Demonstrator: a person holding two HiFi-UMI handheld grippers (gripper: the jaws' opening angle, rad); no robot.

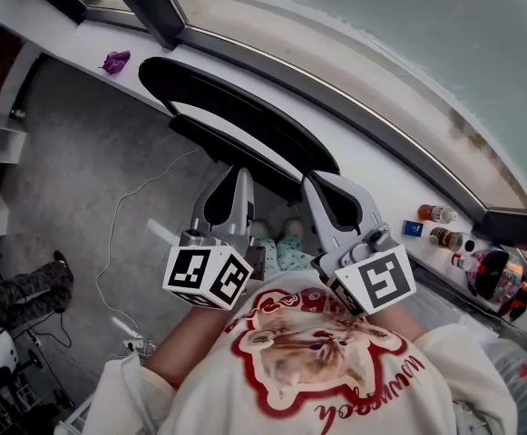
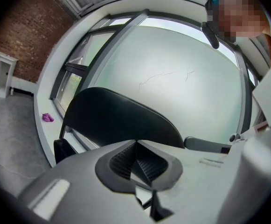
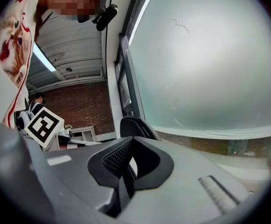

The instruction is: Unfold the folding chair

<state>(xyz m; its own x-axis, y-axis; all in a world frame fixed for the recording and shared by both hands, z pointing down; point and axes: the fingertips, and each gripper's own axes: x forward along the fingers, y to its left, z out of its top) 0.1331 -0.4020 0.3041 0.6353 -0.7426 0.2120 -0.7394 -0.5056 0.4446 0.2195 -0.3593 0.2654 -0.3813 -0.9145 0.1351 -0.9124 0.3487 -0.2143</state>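
Folded chair under a wide window, both grippers closed and empty.
The black folding chair (image 1: 236,107) stands folded against the white window sill (image 1: 82,48) at upper centre. There is grey floor (image 1: 73,170) at left and a brick wall (image 2: 18,27) beyond. Bottles (image 1: 437,214) stand on the sill at right, their labels too small to read. The left gripper (image 1: 243,172) and right gripper (image 1: 308,181), jaws pressed together on nothing, point at the chair's near edge. The red lettering on the shirt (image 1: 336,370) is illegible.
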